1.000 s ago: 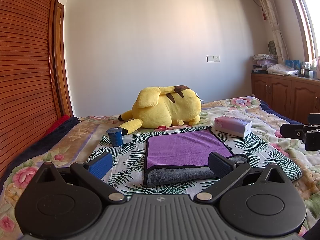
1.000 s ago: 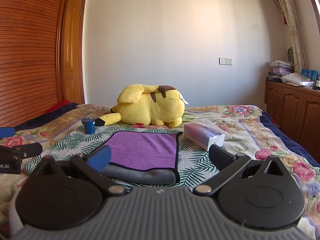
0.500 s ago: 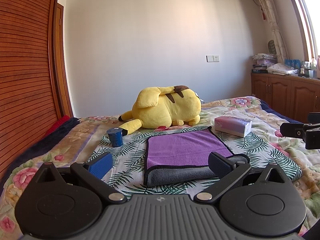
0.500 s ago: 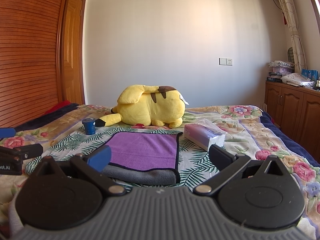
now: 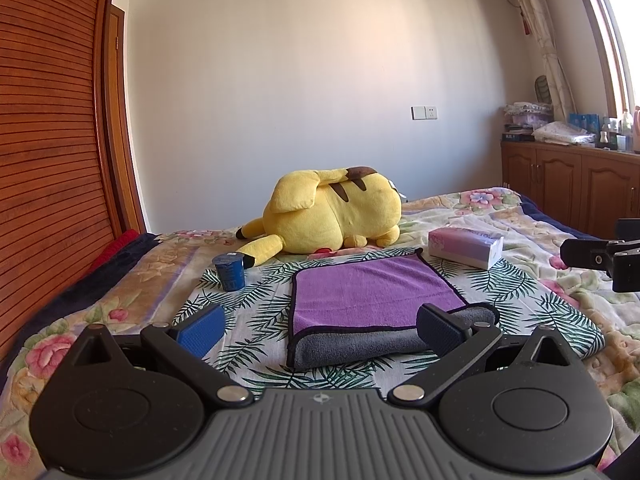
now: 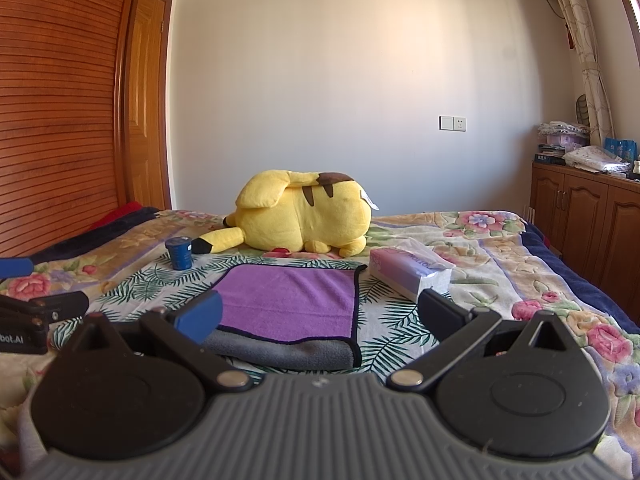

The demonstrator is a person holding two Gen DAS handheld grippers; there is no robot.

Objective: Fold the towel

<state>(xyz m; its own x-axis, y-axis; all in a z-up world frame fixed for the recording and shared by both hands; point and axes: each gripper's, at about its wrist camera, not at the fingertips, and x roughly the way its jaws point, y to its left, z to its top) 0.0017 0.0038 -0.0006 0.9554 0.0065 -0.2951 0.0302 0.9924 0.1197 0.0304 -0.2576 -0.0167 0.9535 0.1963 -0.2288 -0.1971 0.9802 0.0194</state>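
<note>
Towel: the purple-and-grey microfibre towel with black trim (image 5: 376, 300) is lying flat on the floral-quilted bed (image 5: 560, 300), on the palm-leaf-printed patch near the middle, just ahead of both your grippers.
Fold state: the purple layer is sitting on top of a grey layer that is showing along the near edge, so it is looking to me like at least one fold is already in.
Left gripper: your left gripper (image 5: 318, 326) is standing wide apart, one blue pad and one dark pad, holding nothing and hovering short of the towel's near edge.
Right gripper: your right gripper (image 6: 320, 314) is likewise spread wide and gripping nothing, sitting toward the towel's near right corner.
Neighbours: the yellow plush toy with brown stripes (image 5: 336, 210) is lying behind the towel's far edge; the small blue cup (image 5: 229, 271) is standing to the towel's left; the pale pink-and-lilac tissue pack (image 6: 408, 274) is resting just off its far right corner.
Left to do: you are probably facing one more fold, if a smaller bundle is wanted; neither gripper is touching cloth yet.
Caution: the near edge is showing two layers, so you are risking pinching only the top one.
</note>
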